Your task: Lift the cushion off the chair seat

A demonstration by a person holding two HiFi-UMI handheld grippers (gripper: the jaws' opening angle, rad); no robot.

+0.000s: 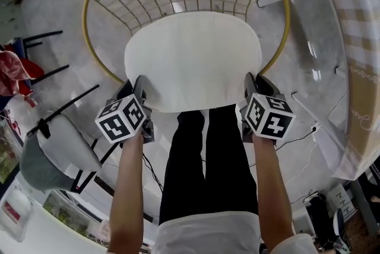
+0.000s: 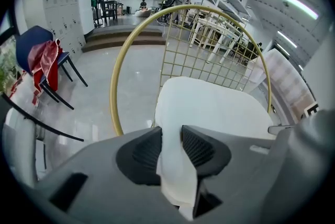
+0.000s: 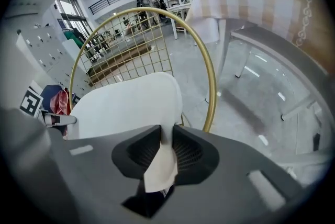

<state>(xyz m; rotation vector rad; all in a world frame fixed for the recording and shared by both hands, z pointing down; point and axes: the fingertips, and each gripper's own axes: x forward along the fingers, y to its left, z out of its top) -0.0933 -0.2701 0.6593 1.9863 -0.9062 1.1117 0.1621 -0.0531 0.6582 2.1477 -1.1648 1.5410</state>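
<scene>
Jaws both clamp cushion | gold wire chair | marble floor (glossy)

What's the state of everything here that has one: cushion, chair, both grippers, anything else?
cushion: pinched at both near corners, spread over the chair seat
left gripper: shut on the cushion
right gripper: shut on the cushion
gold wire chair: upright, seat covered
red garment: draped over blue chair
</scene>
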